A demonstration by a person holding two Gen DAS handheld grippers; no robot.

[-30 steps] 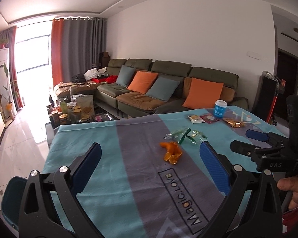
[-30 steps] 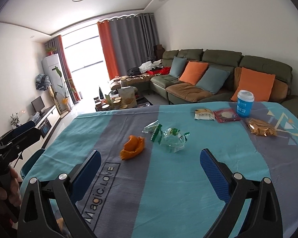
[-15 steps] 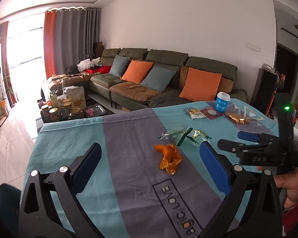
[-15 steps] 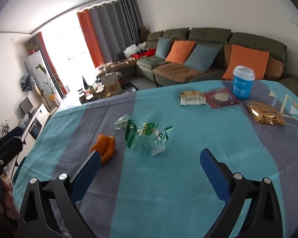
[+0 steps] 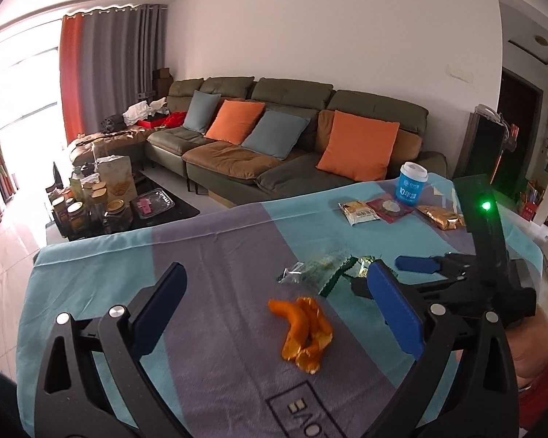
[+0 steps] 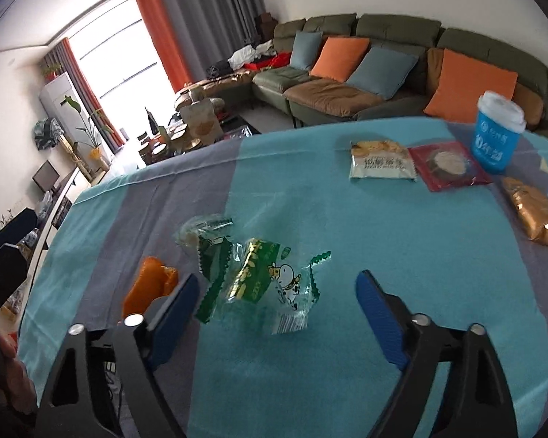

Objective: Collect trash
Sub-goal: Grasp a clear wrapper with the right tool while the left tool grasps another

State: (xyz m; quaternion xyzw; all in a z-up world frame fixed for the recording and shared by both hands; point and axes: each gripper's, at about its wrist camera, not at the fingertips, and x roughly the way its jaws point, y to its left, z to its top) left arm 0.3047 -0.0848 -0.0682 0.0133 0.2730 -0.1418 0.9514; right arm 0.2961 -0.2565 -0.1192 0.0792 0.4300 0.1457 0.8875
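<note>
Orange peel [image 5: 305,332] lies on the teal and grey tablecloth [image 5: 208,255], between the spread blue pads of my left gripper [image 5: 274,310], which is open and empty just short of it. Crumpled clear and green wrappers [image 6: 252,277] lie just ahead of my right gripper [image 6: 276,310], also open and empty, low over the cloth. The peel also shows in the right wrist view [image 6: 148,286] beside the left pad. The right gripper shows in the left wrist view [image 5: 420,270], next to the wrappers [image 5: 321,270].
At the table's far right stand a blue paper cup [image 6: 497,135], a white snack packet [image 6: 381,162], a red packet [image 6: 447,166] and a gold packet [image 6: 535,215]. A green sofa [image 5: 292,138] with orange cushions lies beyond; a glass coffee table [image 5: 109,204] with jars stands left.
Both grippers have moved forward and down toward the table. The peel now sits between the left pads, and the wrappers lie close in front of the right gripper.
</note>
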